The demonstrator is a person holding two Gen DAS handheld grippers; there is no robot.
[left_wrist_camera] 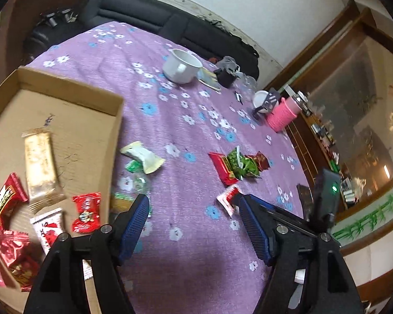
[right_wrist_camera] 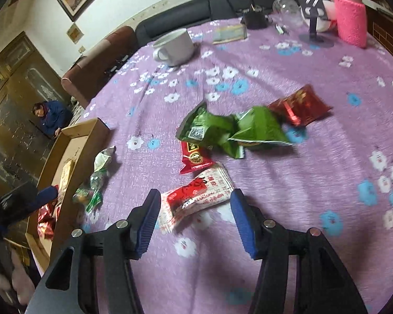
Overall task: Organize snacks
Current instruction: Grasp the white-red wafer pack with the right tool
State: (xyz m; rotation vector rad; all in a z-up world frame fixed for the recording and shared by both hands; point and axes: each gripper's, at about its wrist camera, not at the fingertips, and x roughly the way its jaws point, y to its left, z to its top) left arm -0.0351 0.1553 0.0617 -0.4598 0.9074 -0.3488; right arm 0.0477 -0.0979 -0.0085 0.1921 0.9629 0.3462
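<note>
My left gripper point(left_wrist_camera: 192, 201) hangs open over bare purple cloth, just right of the cardboard box point(left_wrist_camera: 97, 110). The box holds a gold bar point(left_wrist_camera: 40, 167) and several red packets point(left_wrist_camera: 86, 212). A cream packet point(left_wrist_camera: 144, 157) and a green one point(left_wrist_camera: 133, 167) lie beside the box wall. My right gripper point(right_wrist_camera: 195, 196) is open, with a red-and-white packet point(right_wrist_camera: 196, 196) lying flat between its fingertips; the pads do not press it. Beyond it lie a small red packet point(right_wrist_camera: 194, 158), crumpled green packets point(right_wrist_camera: 222, 128) and a dark red packet point(right_wrist_camera: 301, 106).
At the far side of the round table stand a white mug point(right_wrist_camera: 174, 47), a pink-sleeved bottle point(right_wrist_camera: 351, 18), a phone stand point(right_wrist_camera: 313, 7) and a glass point(right_wrist_camera: 288, 10). A black sofa point(left_wrist_camera: 144, 13) lines the wall. A person in blue point(right_wrist_camera: 52, 116) sits beyond the box.
</note>
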